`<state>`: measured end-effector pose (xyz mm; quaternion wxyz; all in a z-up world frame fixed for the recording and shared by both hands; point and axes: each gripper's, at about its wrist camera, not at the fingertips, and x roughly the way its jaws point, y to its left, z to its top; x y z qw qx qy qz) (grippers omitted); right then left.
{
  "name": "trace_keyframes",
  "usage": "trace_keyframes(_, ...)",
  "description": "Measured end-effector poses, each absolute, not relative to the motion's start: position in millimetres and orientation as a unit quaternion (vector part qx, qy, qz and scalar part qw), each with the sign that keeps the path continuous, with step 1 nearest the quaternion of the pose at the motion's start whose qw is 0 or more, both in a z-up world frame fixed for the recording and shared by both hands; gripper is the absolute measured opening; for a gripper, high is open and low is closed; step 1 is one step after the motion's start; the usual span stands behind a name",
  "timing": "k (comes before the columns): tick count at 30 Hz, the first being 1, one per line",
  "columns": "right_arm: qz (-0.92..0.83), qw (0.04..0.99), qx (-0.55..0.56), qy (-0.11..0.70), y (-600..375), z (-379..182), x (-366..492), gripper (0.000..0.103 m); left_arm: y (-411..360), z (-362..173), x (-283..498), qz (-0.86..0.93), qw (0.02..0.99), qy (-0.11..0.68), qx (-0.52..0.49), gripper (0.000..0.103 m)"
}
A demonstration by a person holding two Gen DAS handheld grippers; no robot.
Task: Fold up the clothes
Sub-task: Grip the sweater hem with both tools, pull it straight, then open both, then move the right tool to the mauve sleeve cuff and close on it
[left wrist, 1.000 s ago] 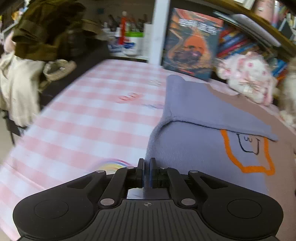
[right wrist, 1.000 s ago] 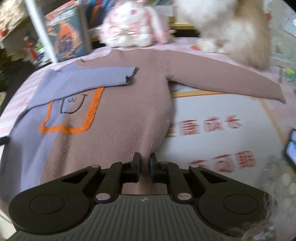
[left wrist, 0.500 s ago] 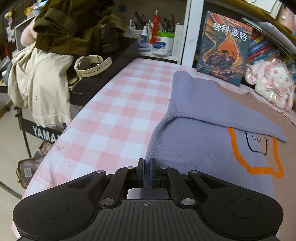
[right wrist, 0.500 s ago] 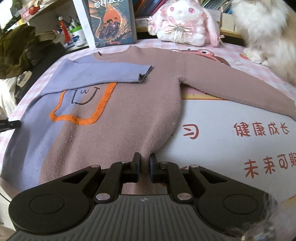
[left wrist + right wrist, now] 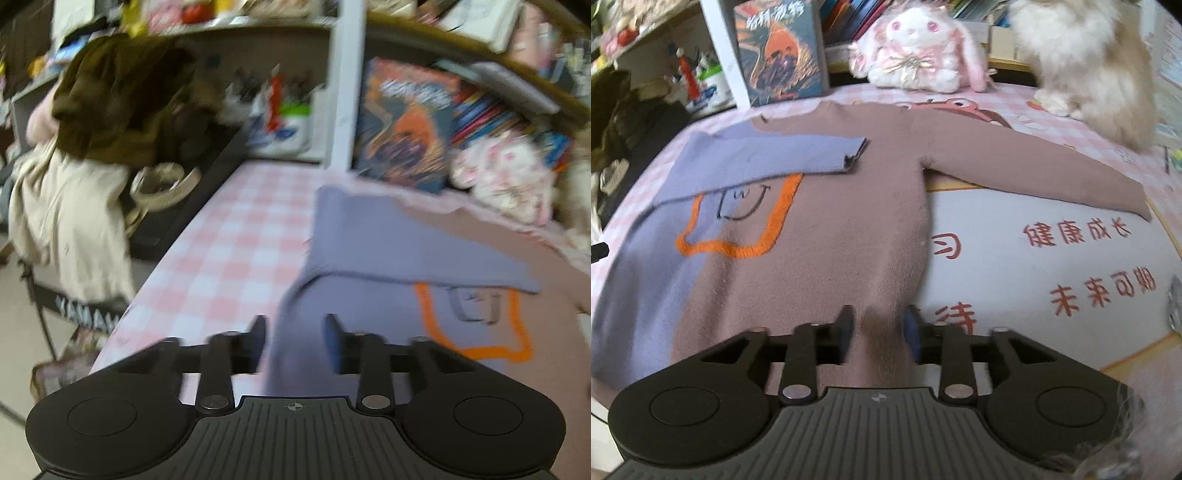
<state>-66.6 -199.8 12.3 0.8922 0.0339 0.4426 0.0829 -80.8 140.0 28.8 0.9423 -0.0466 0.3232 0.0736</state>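
A sweater lies flat on the table, purple on its left side (image 5: 369, 317) and brown on its right (image 5: 831, 229), with an orange outline on the chest. Its purple sleeve (image 5: 768, 158) is folded across the chest; the brown sleeve (image 5: 1034, 173) lies stretched out to the right. My left gripper (image 5: 295, 326) is open with the purple bottom hem between its fingers. My right gripper (image 5: 877, 319) is open with the brown bottom hem between its fingers.
A pink checked tablecloth (image 5: 229, 258) covers the table. A book (image 5: 779, 55), a plush rabbit (image 5: 919, 51) and a fluffy white animal (image 5: 1097, 62) stand along the back. Clothes (image 5: 92, 155) hang over a black stand to the left, past the table edge.
Both grippers were shut on the sweater's bottom hem and have opened. The left wrist view is now blurred by motion.
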Motion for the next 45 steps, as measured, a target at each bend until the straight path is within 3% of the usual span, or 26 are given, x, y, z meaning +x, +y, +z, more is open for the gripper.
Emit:
trace_keyframes(5,0.043,0.904,0.041,0.423,-212.0,24.9,-82.6,0.062,103.1,23.8,-89.5,0.019,0.942,0.332,-0.038,0.064)
trace_keyframes(9,0.015,0.9,0.053,0.433,-226.4,21.9,-90.8,0.068,79.5,12.9,-88.8,-0.018,0.934,0.356,-0.032,0.067)
trace_keyframes(23,-0.012,0.892,0.069,0.447,-270.9,9.8,-82.7,0.076,32.3,1.6,-77.7,-0.022,0.922,0.387,-0.022,0.077)
trace_keyframes(45,-0.004,0.895,0.08,0.44,-445.2,1.4,42.8,0.08,-101.8,1.7,-69.2,0.108,0.904,0.408,-0.069,0.082)
